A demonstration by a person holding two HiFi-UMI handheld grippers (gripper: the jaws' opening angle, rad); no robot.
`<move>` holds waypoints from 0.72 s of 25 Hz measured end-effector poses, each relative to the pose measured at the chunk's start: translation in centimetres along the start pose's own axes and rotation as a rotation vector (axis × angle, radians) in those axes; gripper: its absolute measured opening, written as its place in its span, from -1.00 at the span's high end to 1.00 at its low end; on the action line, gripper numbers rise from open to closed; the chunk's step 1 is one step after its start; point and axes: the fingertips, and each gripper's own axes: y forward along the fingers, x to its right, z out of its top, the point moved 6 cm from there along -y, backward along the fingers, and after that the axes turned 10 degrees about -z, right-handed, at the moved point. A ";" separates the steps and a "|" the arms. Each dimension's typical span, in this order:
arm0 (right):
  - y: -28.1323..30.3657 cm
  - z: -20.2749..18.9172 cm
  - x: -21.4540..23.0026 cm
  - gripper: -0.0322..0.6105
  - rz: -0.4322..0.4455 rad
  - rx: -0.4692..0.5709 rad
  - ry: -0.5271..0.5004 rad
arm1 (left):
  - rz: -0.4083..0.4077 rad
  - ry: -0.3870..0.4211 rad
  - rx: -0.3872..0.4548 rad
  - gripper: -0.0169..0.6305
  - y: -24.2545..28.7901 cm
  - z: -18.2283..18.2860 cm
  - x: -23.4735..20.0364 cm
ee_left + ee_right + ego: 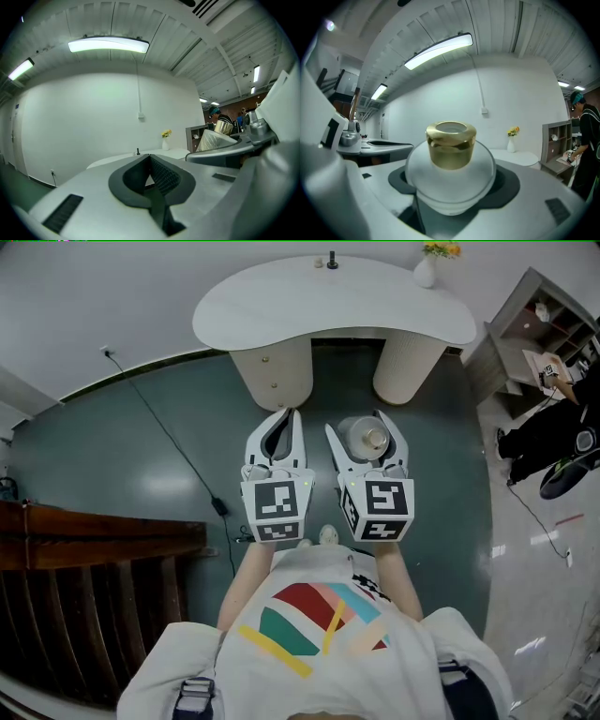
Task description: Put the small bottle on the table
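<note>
The right tool (357, 426) grips the small round frosted-white glass bottle with a gold cap (450, 171), its jaws spread wide round the bottle's belly, one pad on each side; the bottle sits upright between them, cap uppermost, carried in the air above the dark teal floor (159, 456). The left tool (285, 426) is pinched together with nothing between its jaws; it rides just beside the right one and plays no part in the hold.

The white kidney-shaped worktop (281, 306) stands ahead on two pale rounded pedestals, well apart from the bottle, so the step in hand is the carry, with the placing yet to come. To do it well, I would keep the bottle level during the approach; the belly is rounded and smooth, so it could slip or roll in the pads if tilted. The broad bare middle of the worktop looks the safest landing spot, clear of the small white vase of yellow flowers (425, 271) near the right end and the little dark upright object (332, 260) at the far edge; lower until the base rests flat, then open the jaws and draw straight back without brushing the cap.
</note>
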 end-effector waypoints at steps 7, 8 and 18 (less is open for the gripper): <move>1.3 -0.1 1.8 -0.19 0.009 0.013 0.001 | 0.033 -0.010 0.006 0.90 1.7 -0.3 0.0; 1.4 -0.3 2.1 -0.19 0.012 0.009 0.003 | 0.038 -0.012 0.005 0.90 1.9 -0.4 0.1; 2.4 -0.3 3.4 -0.19 0.025 0.001 -0.013 | 0.036 -0.022 0.024 0.90 3.9 -0.7 -0.1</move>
